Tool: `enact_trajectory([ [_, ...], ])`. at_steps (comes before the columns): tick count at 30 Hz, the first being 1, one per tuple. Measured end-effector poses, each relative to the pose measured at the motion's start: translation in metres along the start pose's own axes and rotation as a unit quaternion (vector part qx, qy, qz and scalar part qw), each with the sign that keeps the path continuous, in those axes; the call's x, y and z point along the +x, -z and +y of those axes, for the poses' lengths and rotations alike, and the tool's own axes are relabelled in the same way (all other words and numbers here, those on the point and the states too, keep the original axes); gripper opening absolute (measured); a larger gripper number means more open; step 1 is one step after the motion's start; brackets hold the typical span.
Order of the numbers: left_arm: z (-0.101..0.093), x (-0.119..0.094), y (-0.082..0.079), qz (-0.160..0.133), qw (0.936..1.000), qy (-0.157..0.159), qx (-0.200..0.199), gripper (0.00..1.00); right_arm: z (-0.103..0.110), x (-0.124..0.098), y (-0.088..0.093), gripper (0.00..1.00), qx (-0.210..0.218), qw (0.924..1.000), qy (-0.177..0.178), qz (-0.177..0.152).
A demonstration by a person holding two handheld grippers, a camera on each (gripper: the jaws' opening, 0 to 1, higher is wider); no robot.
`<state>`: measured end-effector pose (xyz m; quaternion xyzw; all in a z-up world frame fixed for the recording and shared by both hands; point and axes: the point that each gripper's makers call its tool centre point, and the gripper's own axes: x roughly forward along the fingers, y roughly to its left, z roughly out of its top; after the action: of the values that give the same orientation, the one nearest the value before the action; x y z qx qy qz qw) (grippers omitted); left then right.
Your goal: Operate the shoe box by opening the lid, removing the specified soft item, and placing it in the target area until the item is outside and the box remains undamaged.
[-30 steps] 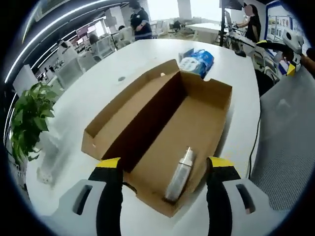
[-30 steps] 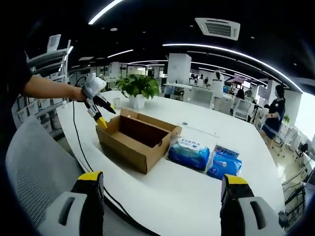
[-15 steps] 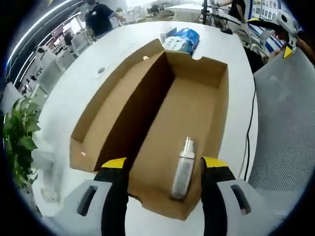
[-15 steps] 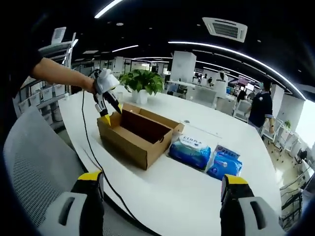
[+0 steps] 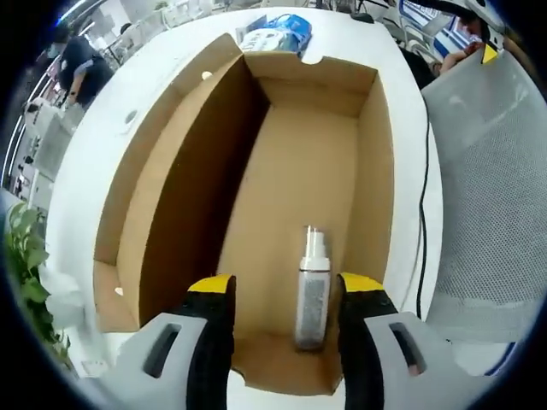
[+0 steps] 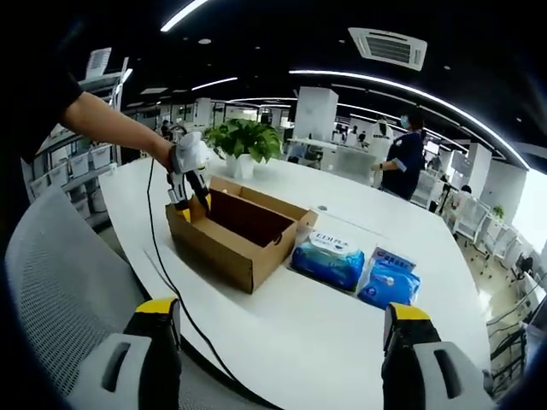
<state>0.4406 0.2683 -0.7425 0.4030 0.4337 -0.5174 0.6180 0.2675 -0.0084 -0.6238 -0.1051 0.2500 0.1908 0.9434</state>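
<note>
The shoe box (image 5: 282, 171) sits open on the white counter (image 6: 342, 316), its long axis running away from the left hand-held gripper (image 5: 278, 295) in the left gripper view; its lid flap (image 5: 149, 179) stands folded out along the left side; inside, on the cardboard floor near the close end wall, lies a slim silver spray bottle (image 5: 312, 290), its long axis in line with the box's, nozzle pointing toward the far end wall and base toward the gripper; the left hand-held gripper hovers over the near end of the box with its yellow-tipped jaws spread wide, one on each side of the bottle and not touching it; a black cable (image 5: 425, 188) runs along the counter just beside the box's right wall, and a mesh chair (image 5: 487, 188) stands beyond the counter edge; in the right gripper view the box (image 6: 235, 235) lies well apart from the right hand-held gripper (image 6: 278, 329), whose jaws are wide and hold nothing; two blue wipe packs (image 6: 355, 269) lie just beside the box; a potted plant (image 6: 242, 145) stands behind it.
</note>
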Motion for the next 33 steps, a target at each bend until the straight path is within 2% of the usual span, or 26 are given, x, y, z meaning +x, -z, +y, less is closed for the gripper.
enact_trajectory([
  [10,-0.007,0.018,0.008,0.028,0.9993,0.022,0.013,0.39,-0.006,-0.001,0.001,0.97,0.010,0.9998,0.015,0.002],
  [16,-0.008,0.023,0.010,0.033,0.9991,0.023,0.017,0.38,-0.006,0.000,0.001,0.96,0.014,0.9998,0.017,0.004],
  [21,-0.006,0.025,0.013,0.035,0.9990,0.028,0.004,0.39,-0.007,0.000,0.002,0.95,0.018,0.9997,0.018,0.005],
  [26,-0.010,0.026,0.016,0.036,0.9984,0.040,-0.015,0.33,-0.007,0.000,0.003,0.94,0.019,0.9996,0.020,0.005],
  [33,-0.014,0.026,0.015,0.038,0.9982,0.045,-0.011,0.30,-0.008,0.000,0.004,0.93,0.020,0.9996,0.021,0.005],
])
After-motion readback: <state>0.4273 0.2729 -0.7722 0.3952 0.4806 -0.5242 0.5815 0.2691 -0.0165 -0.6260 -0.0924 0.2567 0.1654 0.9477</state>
